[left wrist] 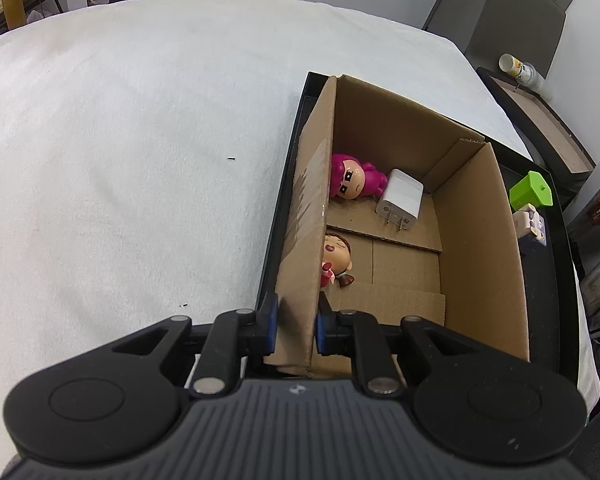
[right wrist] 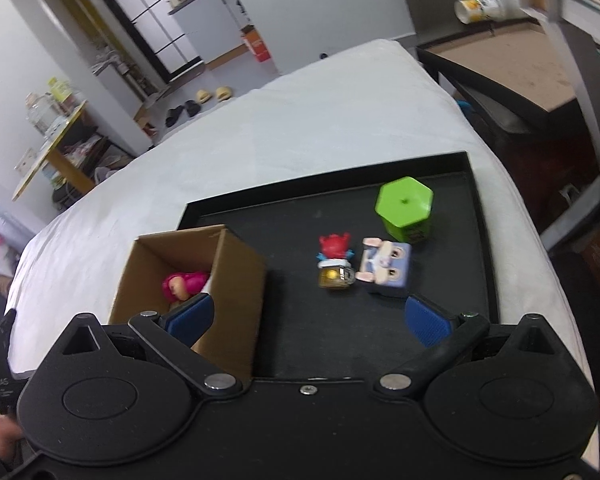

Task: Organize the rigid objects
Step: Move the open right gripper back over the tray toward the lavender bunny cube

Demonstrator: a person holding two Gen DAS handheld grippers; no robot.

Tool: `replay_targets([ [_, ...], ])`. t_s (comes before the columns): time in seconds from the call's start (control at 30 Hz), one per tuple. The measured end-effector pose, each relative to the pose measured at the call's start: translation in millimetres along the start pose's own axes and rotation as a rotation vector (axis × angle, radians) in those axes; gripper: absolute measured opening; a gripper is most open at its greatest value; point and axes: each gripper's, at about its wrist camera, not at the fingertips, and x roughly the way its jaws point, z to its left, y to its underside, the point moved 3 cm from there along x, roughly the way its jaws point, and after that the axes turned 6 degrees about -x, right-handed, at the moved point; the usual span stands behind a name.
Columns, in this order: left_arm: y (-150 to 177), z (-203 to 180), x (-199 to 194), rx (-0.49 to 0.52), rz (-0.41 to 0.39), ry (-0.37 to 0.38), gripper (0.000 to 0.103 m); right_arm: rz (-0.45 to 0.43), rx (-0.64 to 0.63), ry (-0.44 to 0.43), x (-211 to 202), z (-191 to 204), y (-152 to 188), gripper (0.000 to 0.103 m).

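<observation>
**Left tongs clamped on the box wall, right tongs wide over the tray**

Gripping the near left wall of the cardboard box [left wrist: 400, 208], the left tongs [left wrist: 296, 328] press their blue ribbed pads against both faces of the corrugated board. The box is plain brown, open-topped, its bottom flaps overlapping in flat layers. Inside lie a glossy magenta figurine [left wrist: 352, 178], a smooth white plug adapter [left wrist: 400, 200] with two metal prongs, and a second figurine [left wrist: 336, 258] with a round pale face — all hard plastic. The box stands in a shallow black tray [right wrist: 476, 200] on a white, softly napped worktop [left wrist: 140, 140].

The right tongs [right wrist: 308, 320] stand wide apart with nothing between them, hovering over the tray's dark floor. Just beyond them sit a red-topped toy [right wrist: 334, 260] on a yellowish base, a blocky lilac toy [right wrist: 386, 266] touching it, and farther off a green hexagonal container [right wrist: 406, 208]. No writing on these things can be read.
</observation>
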Motion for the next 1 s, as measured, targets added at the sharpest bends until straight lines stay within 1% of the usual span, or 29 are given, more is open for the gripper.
replay_targets([
  [0.2,0.2,0.1,0.2,0.000,-0.002,0.000,0.017,-0.003,0.043,0.044,8.9,-17.1,8.2,0.103],
  [0.3,-0.3,0.9,0.9,-0.005,-0.001,0.002,0.017,-0.001,0.048,0.077,14.6,-18.5,10.6,0.103],
  [0.5,-1.2,3.0,2.8,-0.010,0.001,0.007,0.017,0.001,0.048,0.106,27.3,-18.5,13.4,0.103],
  [0.77,-1.9,6.4,4.2,-0.022,0.002,0.014,0.017,0.016,0.022,0.163,43.6,-21.3,12.8,0.103],
  [0.9,-1.8,6.5,6.0,-0.023,-0.001,0.014,0.017,0.009,0.010,0.175,52.4,-23.2,11.4,0.102],
  [1.0,-1.6,7.3,6.1,-0.029,-0.007,0.017,0.017,0.009,-0.028,0.226,62.1,-23.6,10.3,0.101],
])
